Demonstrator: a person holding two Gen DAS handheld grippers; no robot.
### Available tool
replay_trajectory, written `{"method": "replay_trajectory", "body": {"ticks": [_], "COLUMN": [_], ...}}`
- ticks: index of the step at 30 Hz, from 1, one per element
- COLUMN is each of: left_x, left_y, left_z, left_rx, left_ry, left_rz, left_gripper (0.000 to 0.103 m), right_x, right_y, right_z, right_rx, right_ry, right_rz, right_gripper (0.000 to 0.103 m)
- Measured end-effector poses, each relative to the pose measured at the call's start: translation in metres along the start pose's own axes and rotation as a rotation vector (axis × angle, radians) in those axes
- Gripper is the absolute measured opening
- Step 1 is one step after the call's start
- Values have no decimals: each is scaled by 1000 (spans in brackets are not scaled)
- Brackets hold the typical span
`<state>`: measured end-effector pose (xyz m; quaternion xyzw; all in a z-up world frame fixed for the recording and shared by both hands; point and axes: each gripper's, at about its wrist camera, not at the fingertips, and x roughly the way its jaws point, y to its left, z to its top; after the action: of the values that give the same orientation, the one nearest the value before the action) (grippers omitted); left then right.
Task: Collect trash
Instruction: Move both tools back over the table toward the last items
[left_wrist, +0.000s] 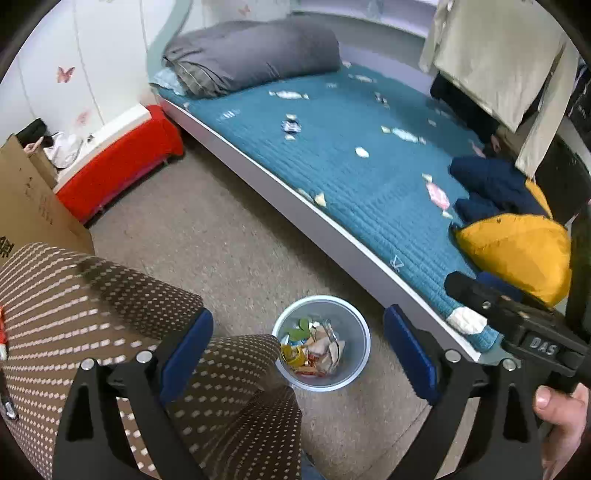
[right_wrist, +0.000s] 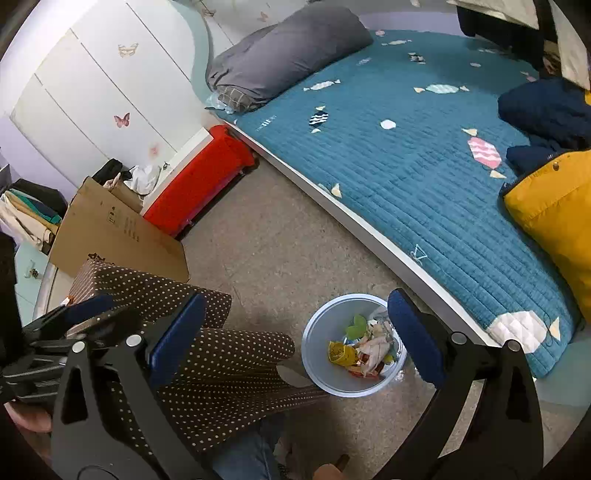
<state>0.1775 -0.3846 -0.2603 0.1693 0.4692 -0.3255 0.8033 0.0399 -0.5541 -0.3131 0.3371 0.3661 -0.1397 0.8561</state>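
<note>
Here we hold both tongs, left and right, spread wide and empty above the round grey plastic bin of crumpled wrappers, directly ahead, right nearer

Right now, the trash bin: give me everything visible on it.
The trash bin is a small round pale grey-blue pail, plastic by its look, standing upright and open-topped on the speckled floor beside the bed. It is partly filled with crumpled wrappers: yellow, green, red, white. Neither gripper touches it.
</note>
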Motion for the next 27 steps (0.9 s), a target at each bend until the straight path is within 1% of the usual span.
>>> {"method": "replay_trajectory", "body": {"ticks": [5, 9, 12, 17, 21, 25, 27], "left_x": [-35, -64, -79, -103, -123, -143, -151], "left_y": [12, 25, 35, 52, 74, 99, 113], "left_z": [-7, -14, -20, -33, -44, -59, -65], "left_rx": [-24, -55, -69, -87, -122, -161, -182], "left_ry": [-78, -137, -161, -204, -238, -279, -287], "left_rz": [5, -7, -9, 9, 21, 55, 64], "left_gripper": [92, 92, 92, 92, 92, 93, 93], "right_x": [-13, -24, -29, -39, -46, -53, -56], "right_y": [25, 51, 71, 107, 136, 167, 184], "right_z": [-2, -2, -3, -5, -5, -9, -12], "right_rx": [-40, -87, -126, -177, -230, -279, -308], "right_ry": [-19, -30, -35, -53, -62, -66, -70], "right_rz": [12, 16, 16, 34, 50, 70, 80], "right_gripper": [97, 97, 97, 97, 97, 97, 97]}}
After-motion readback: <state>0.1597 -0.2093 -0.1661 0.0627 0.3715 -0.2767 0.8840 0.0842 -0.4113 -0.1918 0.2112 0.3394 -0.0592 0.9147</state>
